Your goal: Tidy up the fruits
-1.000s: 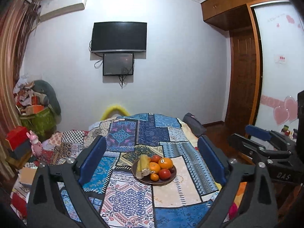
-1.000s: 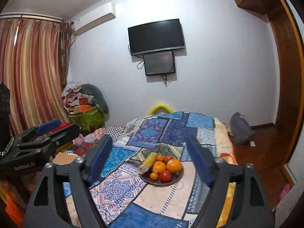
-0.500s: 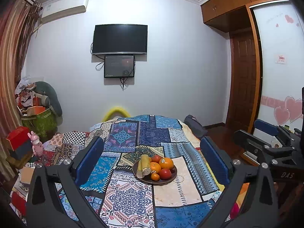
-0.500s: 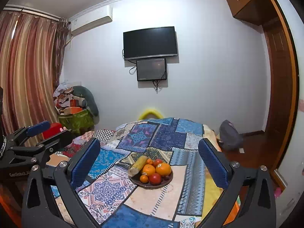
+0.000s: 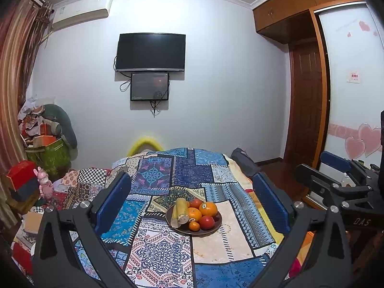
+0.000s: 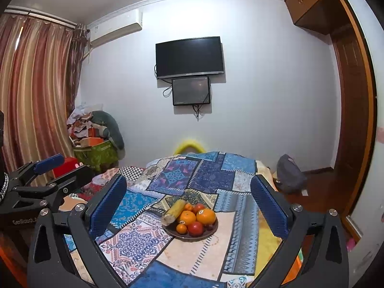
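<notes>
Patchwork bedspread (image 5: 153, 252), one plate (image 5: 211, 231), two tomatoes (image 5: 207, 222), two hand-held grippers (image 5: 192, 206) (image 6: 188, 206) wide, empty.

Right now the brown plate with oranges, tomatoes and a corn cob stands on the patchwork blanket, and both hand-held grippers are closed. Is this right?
Not quite. The left hand-held gripper and right hand-held gripper are open, as both wrist views show. The plate does stand on the blanket.

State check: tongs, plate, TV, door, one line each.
Left tongs: open, empty, above the bed.
Right tongs: open, empty.
Plate: on the quilt, holds fruit.
Corn: lying in the plate.
TV: off.
Door: shut.
</notes>
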### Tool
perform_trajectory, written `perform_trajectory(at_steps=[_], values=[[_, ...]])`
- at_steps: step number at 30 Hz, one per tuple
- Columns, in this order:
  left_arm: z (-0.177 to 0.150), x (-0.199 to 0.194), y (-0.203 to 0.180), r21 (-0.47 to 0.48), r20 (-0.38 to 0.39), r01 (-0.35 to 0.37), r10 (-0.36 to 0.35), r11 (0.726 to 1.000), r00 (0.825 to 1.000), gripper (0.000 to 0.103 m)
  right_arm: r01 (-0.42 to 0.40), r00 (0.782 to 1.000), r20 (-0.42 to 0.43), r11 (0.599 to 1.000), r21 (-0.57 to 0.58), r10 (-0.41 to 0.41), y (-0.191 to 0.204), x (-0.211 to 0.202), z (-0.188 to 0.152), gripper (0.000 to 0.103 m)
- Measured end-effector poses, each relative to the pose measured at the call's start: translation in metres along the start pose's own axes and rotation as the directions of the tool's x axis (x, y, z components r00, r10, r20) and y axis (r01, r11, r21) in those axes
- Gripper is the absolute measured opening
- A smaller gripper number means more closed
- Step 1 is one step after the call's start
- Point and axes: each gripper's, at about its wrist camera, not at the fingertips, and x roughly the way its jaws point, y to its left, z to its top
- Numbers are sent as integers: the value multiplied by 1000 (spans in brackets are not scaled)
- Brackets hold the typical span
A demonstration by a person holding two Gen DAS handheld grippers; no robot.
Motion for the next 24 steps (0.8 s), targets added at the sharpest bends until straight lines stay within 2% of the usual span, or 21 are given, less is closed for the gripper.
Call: perform_trajectory(at_steps=[24], values=[[0, 3, 1, -8, -3, 10, -10, 1000, 1000, 103, 9, 1000, 7, 1000, 14, -9, -1, -4, 3, 103]])
